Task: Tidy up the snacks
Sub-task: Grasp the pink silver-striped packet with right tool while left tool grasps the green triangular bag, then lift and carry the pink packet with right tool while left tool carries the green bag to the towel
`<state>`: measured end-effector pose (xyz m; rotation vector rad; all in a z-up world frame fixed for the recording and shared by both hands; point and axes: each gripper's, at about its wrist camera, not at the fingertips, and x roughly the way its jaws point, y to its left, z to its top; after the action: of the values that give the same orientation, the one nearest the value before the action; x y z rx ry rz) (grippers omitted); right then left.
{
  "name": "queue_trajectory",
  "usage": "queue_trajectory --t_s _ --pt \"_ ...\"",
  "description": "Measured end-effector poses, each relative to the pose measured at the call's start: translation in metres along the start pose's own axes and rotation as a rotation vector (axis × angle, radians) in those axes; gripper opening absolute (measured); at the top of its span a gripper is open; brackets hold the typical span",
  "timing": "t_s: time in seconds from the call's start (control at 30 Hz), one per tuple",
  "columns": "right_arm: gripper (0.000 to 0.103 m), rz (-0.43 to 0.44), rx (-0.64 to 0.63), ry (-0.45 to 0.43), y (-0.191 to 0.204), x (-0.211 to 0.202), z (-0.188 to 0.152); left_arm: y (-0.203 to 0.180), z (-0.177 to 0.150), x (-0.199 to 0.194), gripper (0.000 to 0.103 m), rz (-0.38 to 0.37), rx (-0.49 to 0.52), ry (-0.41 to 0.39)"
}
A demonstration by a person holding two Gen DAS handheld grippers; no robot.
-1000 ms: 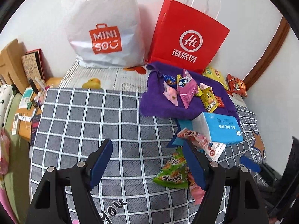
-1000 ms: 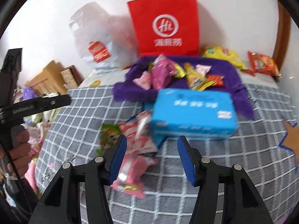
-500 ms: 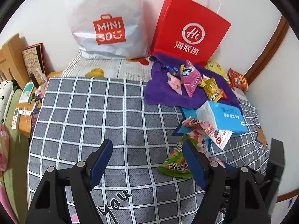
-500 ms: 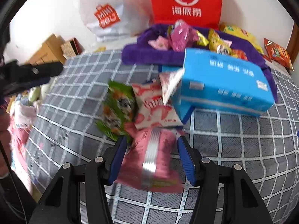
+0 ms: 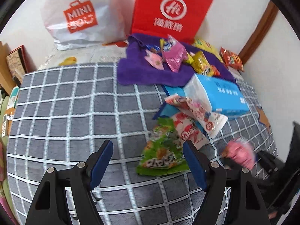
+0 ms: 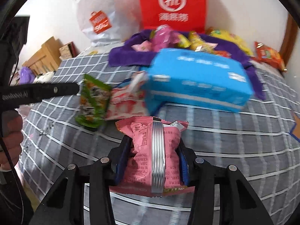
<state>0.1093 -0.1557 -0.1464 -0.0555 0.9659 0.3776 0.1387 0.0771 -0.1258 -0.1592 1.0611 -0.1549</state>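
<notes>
Grey checked bedding (image 5: 75, 112) covers the bed beneath both claws. Left claw (image 5: 148, 161) hangs partly open with nothing gripped; a green snack packet (image 5: 163, 150) lies between its tips, nearer the right finger. Right claw (image 6: 152, 159) is closing on a pink snack packet (image 6: 142, 150), its blue pads against the packet's sides. Ahead of it lies a blue tissue pack (image 6: 196, 78).

A pink snack packet (image 6: 148, 153) with a silver back seam stands upright, squeezed on both sides. A green packet (image 5: 163, 150) lies flat on the grey checked cover, touching a red-and-white packet (image 5: 189, 131). More small packets (image 5: 174, 56) lie heaped on a purple cloth (image 5: 142, 73).
</notes>
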Motion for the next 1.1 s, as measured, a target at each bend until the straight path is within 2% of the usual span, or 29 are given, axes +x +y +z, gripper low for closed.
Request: queue_trajectory --t_s 0.13,0.3,0.43,0.57,0.77,0.93,1.1 --pt "0.046 -0.082 0.026 -0.045 -0.031 -0.009 -0.002 -0.009 -0.006 0.019 0.075 0.008 -0.005 0.037" --pt "0.046 -0.16 0.096 -0.079 -0.079 -0.008 0.001 -0.016 -0.011 0.033 0.075 0.039 -0.015 0.036" --pt "0.046 -0.153 0.14 -0.091 -0.103 0.001 0.005 -0.019 -0.015 0.039 0.075 0.072 -0.008 0.009" --pt "0.046 -0.158 0.147 -0.089 -0.11 0.012 0.008 -0.018 -0.02 0.038 0.063 0.109 -0.027 -0.054" --pt "0.047 -0.173 0.121 -0.099 -0.108 0.019 0.006 -0.022 -0.028 0.036 0.063 0.147 0.005 -0.141" --pt "0.048 -0.13 0.163 -0.076 -0.117 0.022 0.006 -0.017 -0.029 0.035 0.063 0.115 -0.02 -0.148" --pt "0.048 -0.143 0.154 -0.061 -0.114 0.025 0.006 -0.017 -0.029 0.035 0.063 0.115 -0.021 -0.148"
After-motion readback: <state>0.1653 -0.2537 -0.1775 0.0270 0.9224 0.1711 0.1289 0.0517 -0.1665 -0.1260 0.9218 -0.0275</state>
